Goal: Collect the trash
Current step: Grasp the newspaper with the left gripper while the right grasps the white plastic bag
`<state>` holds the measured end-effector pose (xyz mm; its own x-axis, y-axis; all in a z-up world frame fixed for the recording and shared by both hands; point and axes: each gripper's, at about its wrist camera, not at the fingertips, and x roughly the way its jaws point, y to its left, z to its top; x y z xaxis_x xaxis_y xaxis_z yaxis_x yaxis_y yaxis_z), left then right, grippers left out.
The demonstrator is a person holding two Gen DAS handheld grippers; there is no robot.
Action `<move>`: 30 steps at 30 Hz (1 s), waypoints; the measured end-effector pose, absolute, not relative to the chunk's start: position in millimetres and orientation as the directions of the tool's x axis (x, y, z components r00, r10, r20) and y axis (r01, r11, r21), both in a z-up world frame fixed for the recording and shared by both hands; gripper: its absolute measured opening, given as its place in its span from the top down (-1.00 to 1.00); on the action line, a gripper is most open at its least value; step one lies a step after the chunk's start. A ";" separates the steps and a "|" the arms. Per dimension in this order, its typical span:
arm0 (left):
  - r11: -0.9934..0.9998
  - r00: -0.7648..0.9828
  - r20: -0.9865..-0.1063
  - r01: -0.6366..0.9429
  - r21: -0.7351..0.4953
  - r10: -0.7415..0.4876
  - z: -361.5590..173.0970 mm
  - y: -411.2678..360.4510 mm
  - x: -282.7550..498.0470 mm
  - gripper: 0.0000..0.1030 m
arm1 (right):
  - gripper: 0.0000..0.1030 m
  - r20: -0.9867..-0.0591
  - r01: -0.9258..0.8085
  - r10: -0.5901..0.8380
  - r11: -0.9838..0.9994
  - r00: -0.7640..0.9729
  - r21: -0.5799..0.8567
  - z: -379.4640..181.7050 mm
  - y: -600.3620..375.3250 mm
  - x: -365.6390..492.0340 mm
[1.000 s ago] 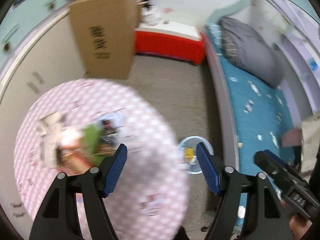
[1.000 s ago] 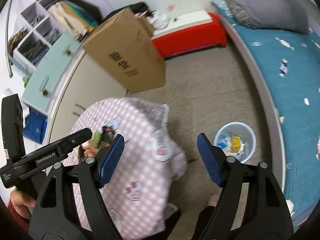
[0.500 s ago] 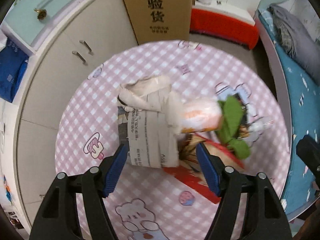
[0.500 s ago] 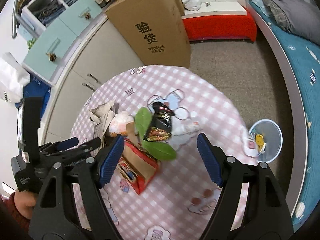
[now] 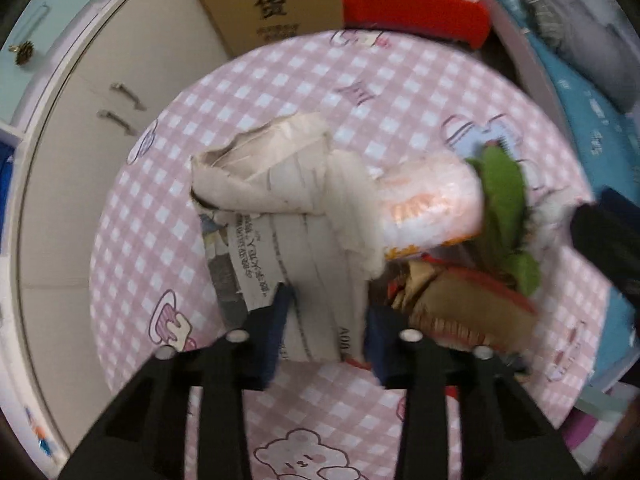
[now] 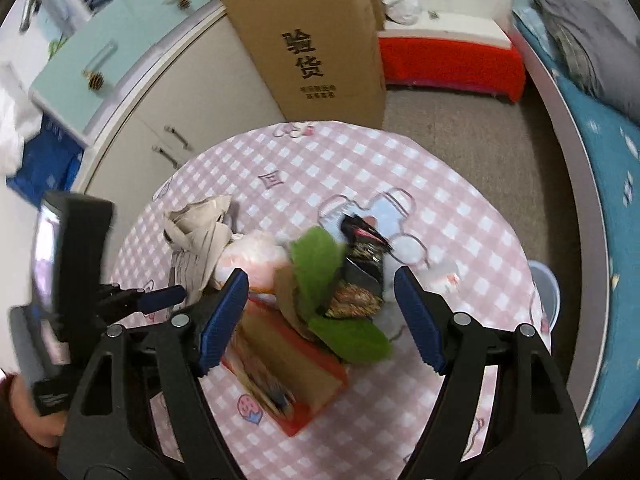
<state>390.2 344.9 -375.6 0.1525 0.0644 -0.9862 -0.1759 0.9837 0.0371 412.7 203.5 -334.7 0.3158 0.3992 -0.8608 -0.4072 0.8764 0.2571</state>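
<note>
A heap of trash lies on the round pink checked table (image 6: 460, 240): a crumpled newspaper (image 5: 288, 184), a pink-white plastic packet (image 5: 424, 208), green leaves (image 6: 316, 260), a black snack packet (image 6: 364, 276) and a flat red box (image 6: 288, 368). My left gripper (image 5: 326, 328) points straight down. Its jaws are closing, with the near end of the newspaper filling the gap between the pads. My right gripper (image 6: 320, 312) hangs open above the leaves and the snack packet and touches nothing. The left gripper's fingertip (image 6: 168, 294) shows beside the newspaper (image 6: 200, 232).
A tall cardboard box (image 6: 316, 48) stands behind the table, next to a cream cabinet (image 6: 192, 100). A pale blue bin (image 6: 544, 292) sits on the floor at the table's right edge. A bed with a teal cover (image 6: 600, 160) runs along the right.
Both grippers have swung from the bin side to above the table and come lower over the trash heap. The left jaws have narrowed around the newspaper; the right jaws stay wide.
</note>
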 end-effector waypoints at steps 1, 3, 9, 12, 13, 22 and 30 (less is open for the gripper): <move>0.984 0.172 -0.984 -0.178 0.007 0.038 -370.1 348.2 387.4 0.75 | -0.44 -0.862 -0.442 0.397 0.865 0.316 0.236 -333.8 212.3 412.1; 0.979 0.205 -0.979 -0.202 -0.041 0.002 -359.5 359.1 381.2 0.80 | -0.44 -0.865 -0.502 0.393 0.841 0.313 0.201 -333.6 227.6 410.9; 0.958 0.309 -0.951 -0.261 -0.120 -0.035 -327.9 390.0 365.8 0.88 | -0.45 -0.890 -0.708 0.369 0.701 0.268 0.077 -344.0 282.1 402.7; 0.949 0.328 -0.944 -0.281 -0.145 -0.047 -320.5 403.8 361.4 0.88 | -0.45 -0.912 -0.753 0.341 0.655 0.228 0.057 -357.5 300.6 402.5; 0.946 0.331 -0.942 -0.289 -0.147 -0.045 -321.4 407.5 360.7 0.88 | -0.45 -0.921 -0.759 0.329 0.649 0.207 0.061 -364.1 305.4 403.9; 0.917 0.350 -0.935 -0.354 -0.184 -0.053 -328.7 429.2 357.2 0.92 | -0.08 -0.946 -0.768 0.278 0.638 0.166 0.053 -381.9 324.6 418.1; 0.923 0.456 -0.890 -0.343 -0.173 0.003 -286.7 418.5 357.4 0.98 | 0.16 -0.884 -0.704 0.433 0.683 0.175 0.195 -336.0 303.5 425.3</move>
<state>357.4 418.5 -286.7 0.4560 0.0028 -0.8900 -0.3429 0.9234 -0.1728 425.3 303.5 -336.0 0.1753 0.4332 -0.8841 -0.7037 0.6832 0.1952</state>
